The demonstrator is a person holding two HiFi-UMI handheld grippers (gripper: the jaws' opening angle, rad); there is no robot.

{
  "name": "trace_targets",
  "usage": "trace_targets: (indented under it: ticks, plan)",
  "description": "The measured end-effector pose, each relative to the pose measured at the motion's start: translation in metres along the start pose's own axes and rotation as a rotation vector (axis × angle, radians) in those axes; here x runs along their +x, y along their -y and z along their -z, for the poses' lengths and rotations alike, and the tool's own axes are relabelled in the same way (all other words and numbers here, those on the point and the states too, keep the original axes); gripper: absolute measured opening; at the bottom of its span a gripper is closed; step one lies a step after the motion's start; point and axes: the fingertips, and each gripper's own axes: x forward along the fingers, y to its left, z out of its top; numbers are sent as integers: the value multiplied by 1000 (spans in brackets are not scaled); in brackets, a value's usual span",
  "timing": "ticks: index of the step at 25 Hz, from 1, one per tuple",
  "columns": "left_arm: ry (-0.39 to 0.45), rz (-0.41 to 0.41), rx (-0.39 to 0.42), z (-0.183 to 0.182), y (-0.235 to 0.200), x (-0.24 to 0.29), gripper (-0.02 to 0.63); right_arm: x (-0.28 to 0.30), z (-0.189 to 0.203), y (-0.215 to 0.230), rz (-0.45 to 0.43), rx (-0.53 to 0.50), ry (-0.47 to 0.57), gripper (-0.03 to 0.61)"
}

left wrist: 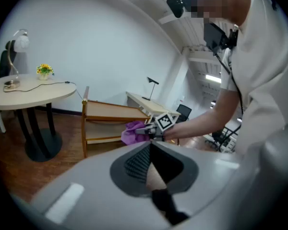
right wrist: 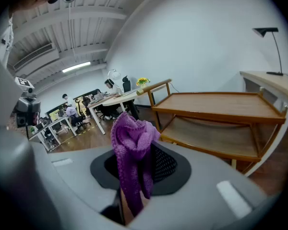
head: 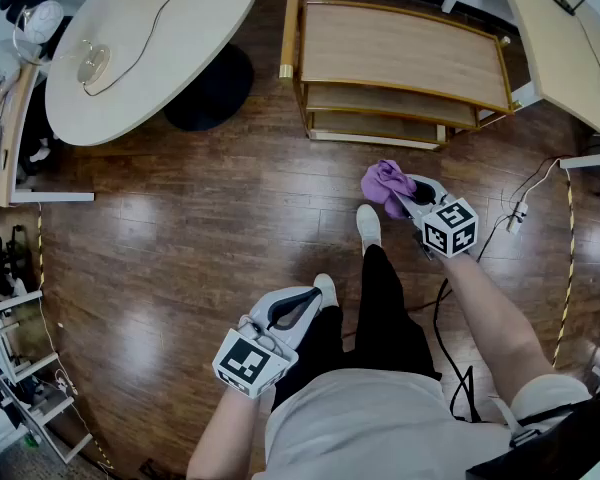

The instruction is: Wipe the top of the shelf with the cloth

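Between the fingers (right wrist: 167,166) of the right gripper (head: 412,194) sits the purple cloth (right wrist: 132,145), and this is all of the task that shows as done: the cloth is in the grip and ready, but I judge that no wiping has begun. The wooden shelf (head: 400,56) stands ahead of these fingers, well apart from them, and its top board looks bare, with no mark of a wipe that I can see. So almost everything is left: to bring the cloth forward over the top board, to press it down, and to pass it across the whole surface. The right fingers are closed tight on the lower part of the cloth. A bunched, folded part rises above the fingertips, and a short tail hangs down between them toward the gripper body. The cloth touches only the fingers and nothing else, and it is in the air over the wooden floor (head: 180,228). The left gripper (head: 298,306) hangs low beside the person's leg, far from the shelf. Its fingers (left wrist: 137,162) are together, pad against pad, and nothing stands between them, so it holds nothing and touches nothing. I think it has no part in the wipe for now, unless it should steady the shelf.
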Motion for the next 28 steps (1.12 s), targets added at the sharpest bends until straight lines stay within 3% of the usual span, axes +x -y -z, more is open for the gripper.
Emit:
trace_targets:
  ticks: [7, 13, 19, 24, 28]
  plan:
    - [-7, 21, -92, 2, -57, 109, 17, 149, 27, 105, -14, -10, -63, 89]
    - [-43, 87, -68, 23, -91, 196, 17, 257, 92, 137, -71, -20, -136, 89]
    - [-116, 125, -1, 63, -120, 238, 17, 347, 146, 158, -38, 64, -132, 89]
    - [-135, 135, -58, 91, -134, 265, 17, 413, 172, 170, -56, 64, -135, 89]
    - [-159, 153, -71, 111, -144, 288, 17, 429, 191, 199, -36, 87, -141, 89]
